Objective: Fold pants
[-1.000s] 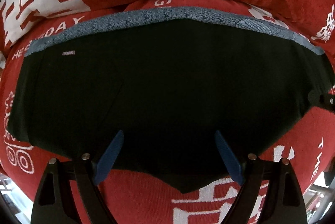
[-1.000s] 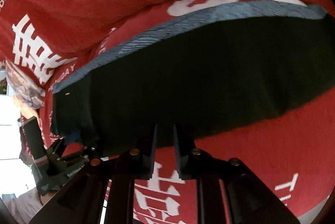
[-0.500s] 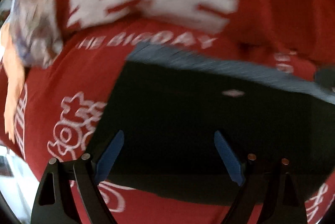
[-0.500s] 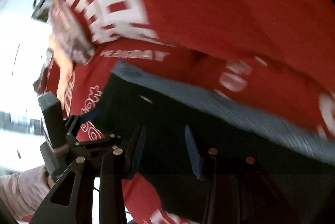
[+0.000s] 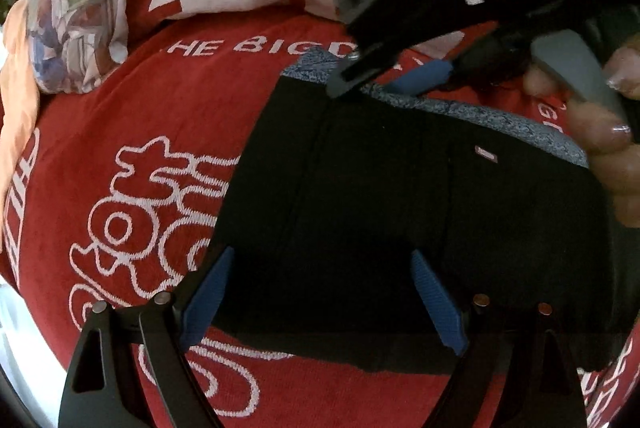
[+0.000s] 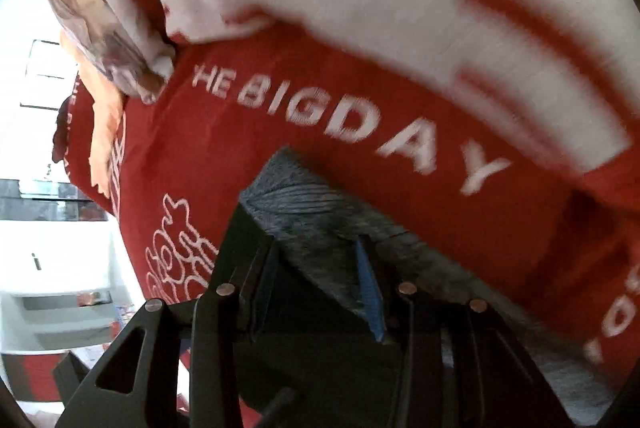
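The black pants (image 5: 400, 211) lie folded on the red blanket (image 5: 120, 131), with a grey-blue waistband (image 5: 500, 115) along the far edge. My left gripper (image 5: 320, 292) is open and empty, its blue pads low over the near edge of the pants. My right gripper (image 6: 316, 284) is open over the waistband corner (image 6: 304, 216), one pad on each side of the cloth. It also shows in the left wrist view (image 5: 420, 75), reaching down from the upper right onto the waistband, held by a hand.
The red blanket with white lettering covers the whole surface and rises into a fold at the back (image 6: 400, 7). A patterned cloth (image 5: 76, 11) lies at the far left. The blanket's left edge drops off to a bright room (image 6: 52, 268).
Both grippers swung left to the left end of the pants. The right gripper went from nearly shut to open and now straddles the waistband corner. The left stayed open.
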